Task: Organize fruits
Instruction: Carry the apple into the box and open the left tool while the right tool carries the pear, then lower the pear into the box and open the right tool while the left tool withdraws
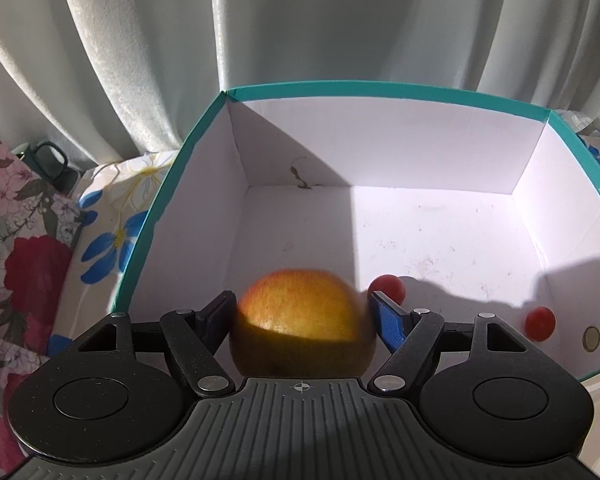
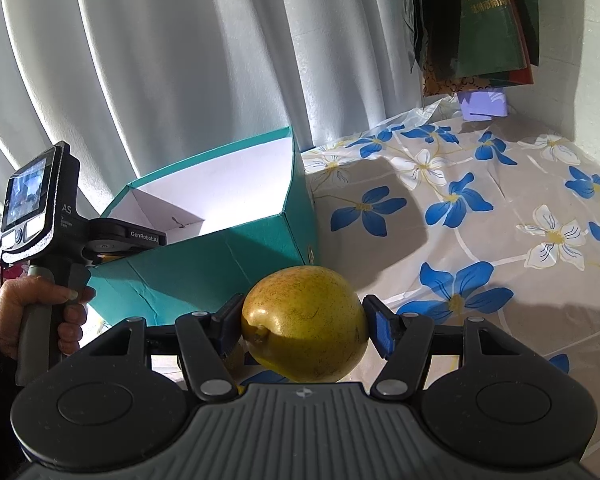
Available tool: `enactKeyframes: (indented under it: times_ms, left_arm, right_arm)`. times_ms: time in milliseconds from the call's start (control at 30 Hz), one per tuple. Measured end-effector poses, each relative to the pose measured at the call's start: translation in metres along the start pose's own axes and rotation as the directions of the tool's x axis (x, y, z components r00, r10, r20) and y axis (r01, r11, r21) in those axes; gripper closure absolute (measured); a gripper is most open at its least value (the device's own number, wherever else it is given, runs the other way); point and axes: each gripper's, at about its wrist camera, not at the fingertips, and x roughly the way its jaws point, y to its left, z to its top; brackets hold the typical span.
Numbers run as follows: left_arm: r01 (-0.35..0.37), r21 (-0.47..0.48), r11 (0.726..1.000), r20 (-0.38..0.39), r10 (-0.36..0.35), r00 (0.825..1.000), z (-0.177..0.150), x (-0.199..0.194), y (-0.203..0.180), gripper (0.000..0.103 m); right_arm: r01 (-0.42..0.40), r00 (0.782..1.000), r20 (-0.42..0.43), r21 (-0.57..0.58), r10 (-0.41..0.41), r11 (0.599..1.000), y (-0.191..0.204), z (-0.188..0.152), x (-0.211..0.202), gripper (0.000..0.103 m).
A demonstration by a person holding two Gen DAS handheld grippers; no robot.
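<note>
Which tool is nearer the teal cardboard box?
Left. The left tool, shut on an orange-yellow apple, hangs over the teal cardboard box. The right tool, holding a yellow pear, sits outside it, over the floral tablecloth.

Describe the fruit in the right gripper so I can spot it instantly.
Find the teal box on the flowered tablecloth. Just outside its near corner, the right gripper clamps a yellow-green speckled pear; unlike the box's fruit, it hangs over the cloth.

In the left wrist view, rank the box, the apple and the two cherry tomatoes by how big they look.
1. Box
2. Apple, enlarged by nearness
3. Two tomatoes, alike, so unranked
</note>
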Motion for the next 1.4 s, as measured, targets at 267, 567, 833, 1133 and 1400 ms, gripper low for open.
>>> enactKeyframes:
  times_ms: [267,567,833,1133,1400]
  left_arm:
    - [0.031,0.007,0.999,0.087,-0.032,0.996,-0.003,-0.039,0.000,0.006]
    - [0.008,-0.077,0.997,0.078,-0.002,0.997,-0.033,-0.094,0.018,0.002]
    - [0.003,-0.088,0.996,0.028,0.000,1.000,-0.047,-0.095,0.022,0.002]
    - [-0.003,-0.083,0.997,0.021,0.005,1.000,-0.053,-0.096,0.022,0.002]
    - [-0.012,-0.097,0.995,-0.009,0.011,1.000,-0.055,-0.090,0.028,0.001]
  right_arm:
    - [0.002,1.000,0.028,0.004,-0.003,1.000,-0.002,0.004,-0.004,0.040]
    - [-0.001,0.998,0.065,-0.014,0.002,1.000,0.000,0.016,-0.005,0.040]
    - [-0.029,0.996,0.085,-0.064,0.035,0.998,0.014,0.024,-0.004,0.040]
    - [-0.035,0.991,0.122,-0.125,0.050,0.992,0.024,0.038,0.001,0.040]
    - [-0.042,0.988,0.141,-0.163,0.065,0.986,0.033,0.052,0.018,0.040]
